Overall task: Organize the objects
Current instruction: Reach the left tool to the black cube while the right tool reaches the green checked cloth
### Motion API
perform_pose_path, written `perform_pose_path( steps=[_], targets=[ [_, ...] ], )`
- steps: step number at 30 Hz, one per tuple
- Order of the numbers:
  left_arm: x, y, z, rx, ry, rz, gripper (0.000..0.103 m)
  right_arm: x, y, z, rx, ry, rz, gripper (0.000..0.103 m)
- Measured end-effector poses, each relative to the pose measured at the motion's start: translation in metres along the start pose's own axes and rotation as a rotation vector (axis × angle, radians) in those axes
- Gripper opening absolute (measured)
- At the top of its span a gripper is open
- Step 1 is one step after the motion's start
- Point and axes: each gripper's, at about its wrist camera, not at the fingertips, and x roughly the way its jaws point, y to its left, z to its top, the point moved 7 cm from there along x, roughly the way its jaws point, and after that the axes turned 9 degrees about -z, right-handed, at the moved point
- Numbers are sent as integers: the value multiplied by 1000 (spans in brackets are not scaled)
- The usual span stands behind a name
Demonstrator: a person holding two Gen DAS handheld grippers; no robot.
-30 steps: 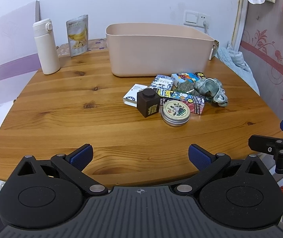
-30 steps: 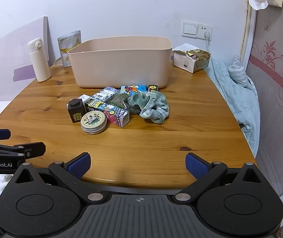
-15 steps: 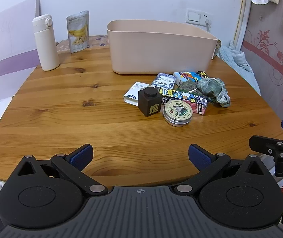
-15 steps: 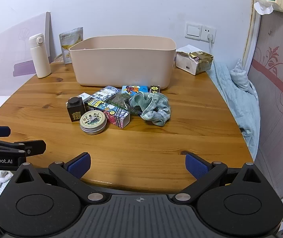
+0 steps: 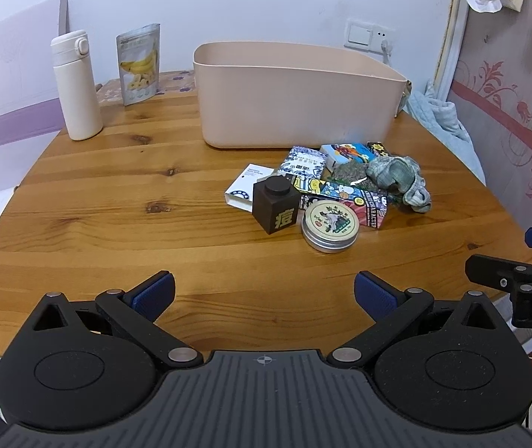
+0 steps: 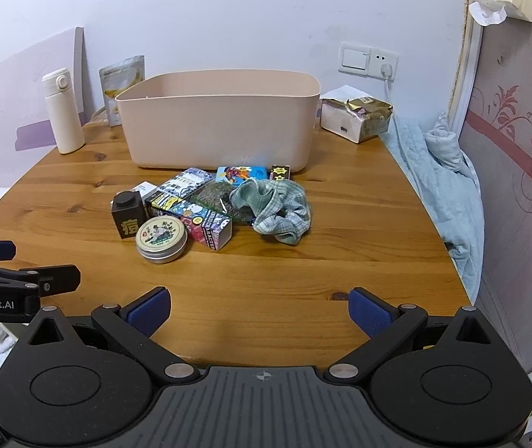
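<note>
Blue-padded left hand-held gripper (image 5: 264, 291), right hand-held gripper (image 6: 259, 306): both spread wide, holding nothing.

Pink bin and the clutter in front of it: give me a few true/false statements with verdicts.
1. Both tongs, left and right, are open and hold nothing. True.
2. The round tin lies inside the pink bin. False: it lies on the table, in front of the bin.
3. The white bottle stands upright. True.
4. The green cloth hangs over the bin's rim. False: it lies crumpled on the table.
</note>
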Motion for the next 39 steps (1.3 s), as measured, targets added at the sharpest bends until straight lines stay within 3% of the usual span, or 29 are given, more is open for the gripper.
perform_pose_path(
  steps=[12, 18, 39],
  targets=[
    [21, 13, 14, -47, 15, -26, 103, 14, -7, 10, 29, -40, 6, 103],
    [35, 17, 23, -49, 26, -24, 103, 25, -5, 15, -15, -47, -9, 103],
    [93, 34, 48, -55, 73, -22, 103, 94, -12, 32, 7, 54, -28, 103]
  ],
)
